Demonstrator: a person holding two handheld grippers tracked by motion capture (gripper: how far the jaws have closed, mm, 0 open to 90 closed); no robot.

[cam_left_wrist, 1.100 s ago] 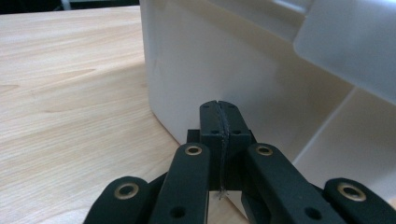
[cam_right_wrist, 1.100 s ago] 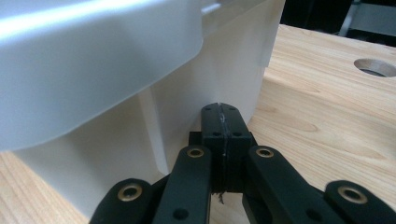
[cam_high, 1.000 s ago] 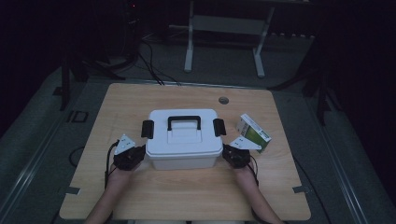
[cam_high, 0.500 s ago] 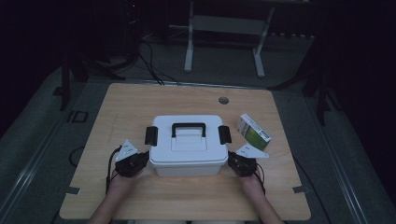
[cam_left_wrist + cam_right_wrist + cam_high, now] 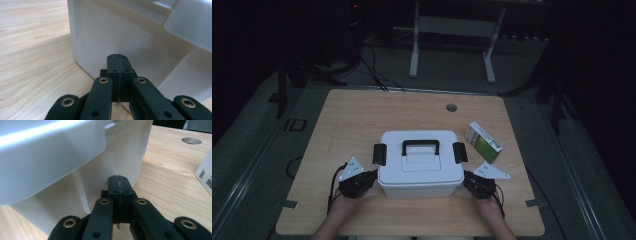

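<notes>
A white plastic box (image 5: 419,162) with a black handle (image 5: 420,146) and two black side latches stands on the wooden table (image 5: 362,115). My left gripper (image 5: 373,176) is shut, its tip against the box's left side near the front corner; the left gripper view shows its closed jaws (image 5: 117,58) at the white wall (image 5: 105,37). At the box's right side sits my right gripper (image 5: 465,178), also shut, its jaws (image 5: 118,179) up against the box wall (image 5: 120,152) under the lid rim. Neither holds anything.
A small white and green carton (image 5: 483,141) lies on the table to the right of the box, close to my right hand. A round cable hole (image 5: 451,107) is in the tabletop farther back. Beyond the table stand a metal frame and cables on the floor.
The box has slid toward the table's near edge, and both grippers have moved back with it, staying at its two sides.
</notes>
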